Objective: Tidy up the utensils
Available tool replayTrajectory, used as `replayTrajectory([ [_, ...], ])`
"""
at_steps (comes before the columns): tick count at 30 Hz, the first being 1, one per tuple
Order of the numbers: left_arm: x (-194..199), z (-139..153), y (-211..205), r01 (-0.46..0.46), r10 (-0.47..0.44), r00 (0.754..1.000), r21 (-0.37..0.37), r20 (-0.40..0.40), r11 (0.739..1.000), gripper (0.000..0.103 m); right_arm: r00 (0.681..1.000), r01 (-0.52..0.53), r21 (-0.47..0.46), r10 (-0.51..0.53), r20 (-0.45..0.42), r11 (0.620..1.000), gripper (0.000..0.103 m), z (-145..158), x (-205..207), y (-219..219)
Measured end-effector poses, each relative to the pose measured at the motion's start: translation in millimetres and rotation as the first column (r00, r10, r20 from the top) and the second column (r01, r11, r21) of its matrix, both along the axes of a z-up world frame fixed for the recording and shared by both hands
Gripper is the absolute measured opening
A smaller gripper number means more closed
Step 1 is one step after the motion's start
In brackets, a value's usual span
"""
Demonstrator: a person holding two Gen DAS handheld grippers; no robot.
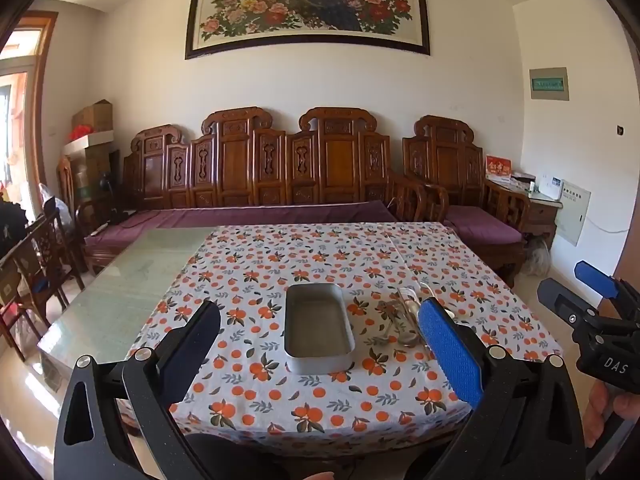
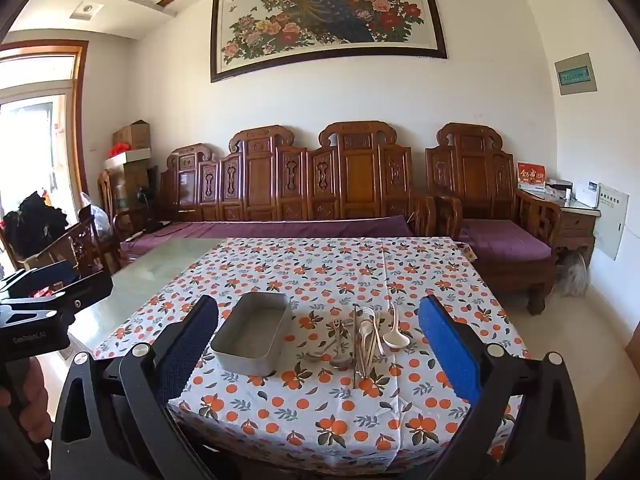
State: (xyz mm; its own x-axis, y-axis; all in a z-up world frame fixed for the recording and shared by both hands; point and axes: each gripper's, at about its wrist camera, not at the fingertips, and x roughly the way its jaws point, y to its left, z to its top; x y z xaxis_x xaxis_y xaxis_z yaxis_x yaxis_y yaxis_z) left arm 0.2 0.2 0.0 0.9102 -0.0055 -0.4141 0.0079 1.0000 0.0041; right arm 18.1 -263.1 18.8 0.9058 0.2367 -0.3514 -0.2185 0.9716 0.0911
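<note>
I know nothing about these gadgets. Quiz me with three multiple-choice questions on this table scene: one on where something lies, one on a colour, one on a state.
1. Where does the pile of spoons and other utensils lie relative to the grey rectangular metal tin?
A. inside it
B. to its right on the cloth
C. on the sofa

2. What colour are the fruits printed on the white tablecloth?
A. orange
B. purple
C. green

3. What is the tin's state?
A. lidded
B. full of utensils
C. open and empty

Answers: 1 B, the utensils rest on the cloth beside the tin's right side. 2 A, orange fruits with dark leaves cover the cloth. 3 C, its bare floor shows, with no lid.
</note>
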Motion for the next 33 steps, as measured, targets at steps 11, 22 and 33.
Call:
replayTrajectory([
  [11, 2.2, 3.9, -2.7, -0.001, 0.001, 1.000, 0.003, 0.005, 1.000, 0.096, 1.000, 0.000, 0.004, 0.000, 0.000, 1.000, 0.100, -0.6, -0.2, 0.5],
  [22, 0.4, 5.5, -2.2, -0.002, 0.002, 1.000, 0.004, 0.009, 1.000, 0.096, 1.000, 0.000, 0.005, 0.000, -0.001, 1.000, 0.100, 0.0, -0.3, 0.5],
  [33, -1.6, 11.9, -6.6, 0.002, -0.002, 1.000, 0.005, 0.010, 1.000, 0.096, 1.000, 0.000, 0.008, 0.000, 0.000, 1.000, 0.100, 0.8, -0.7, 0.2],
])
